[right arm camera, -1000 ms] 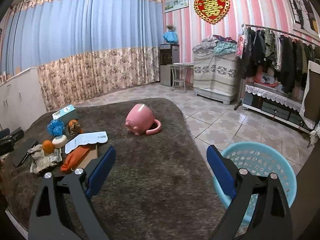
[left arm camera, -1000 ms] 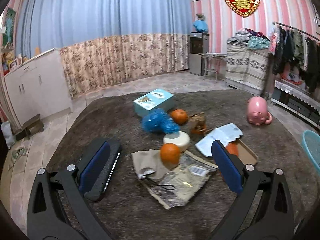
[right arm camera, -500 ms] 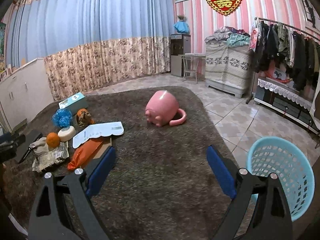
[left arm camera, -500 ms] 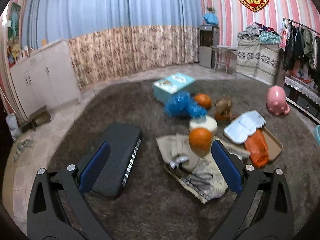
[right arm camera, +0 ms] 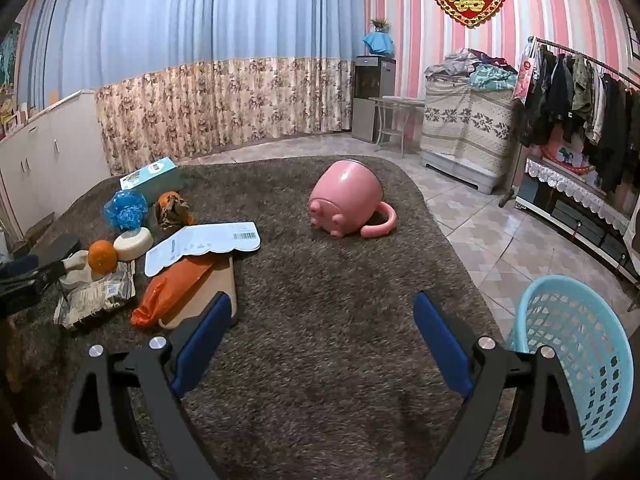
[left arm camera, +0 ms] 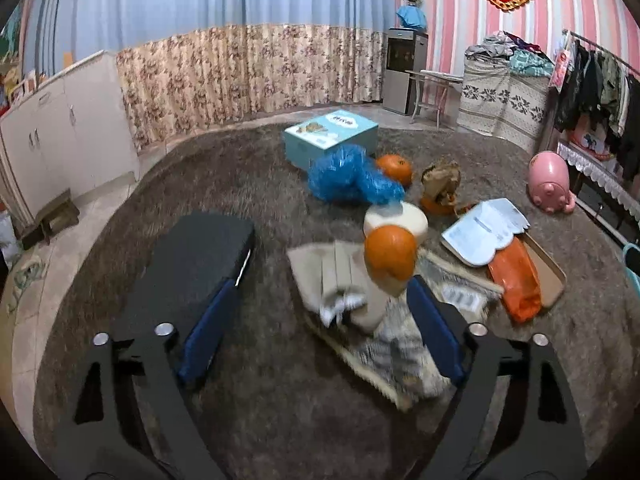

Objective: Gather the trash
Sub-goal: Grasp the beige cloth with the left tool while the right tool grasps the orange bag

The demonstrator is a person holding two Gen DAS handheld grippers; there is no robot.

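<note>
Trash lies in a heap on the dark shaggy table cover: a crumpled foil wrapper (left arm camera: pixel 396 344) (right arm camera: pixel 100 294), a beige cloth or paper wad (left arm camera: pixel 336 276), an orange plastic bag (left arm camera: pixel 516 276) (right arm camera: pixel 172 286) and a blue plastic bag (left arm camera: pixel 348 176) (right arm camera: pixel 125 210). My left gripper (left arm camera: pixel 320 320) is open, low over the cover, just in front of the wrapper and wad. My right gripper (right arm camera: pixel 320 340) is open and empty over bare cover, right of the heap. A light blue mesh basket (right arm camera: pixel 576 356) stands at the right beyond the table edge.
Two oranges (left arm camera: pixel 390 254) (left arm camera: pixel 396 168), a round white tin (left arm camera: pixel 396 220), a white booklet (right arm camera: pixel 204 244) on a flat cardboard tray (left arm camera: pixel 548 276), a teal box (left arm camera: pixel 332 136), a black case (left arm camera: pixel 192 264) and a tipped pink pig mug (right arm camera: pixel 346 204) also lie on the cover.
My left gripper has moved forward and down toward the wrapper and cloth; the heap now looms larger. My right gripper has shifted left, bringing the heap more into view.
</note>
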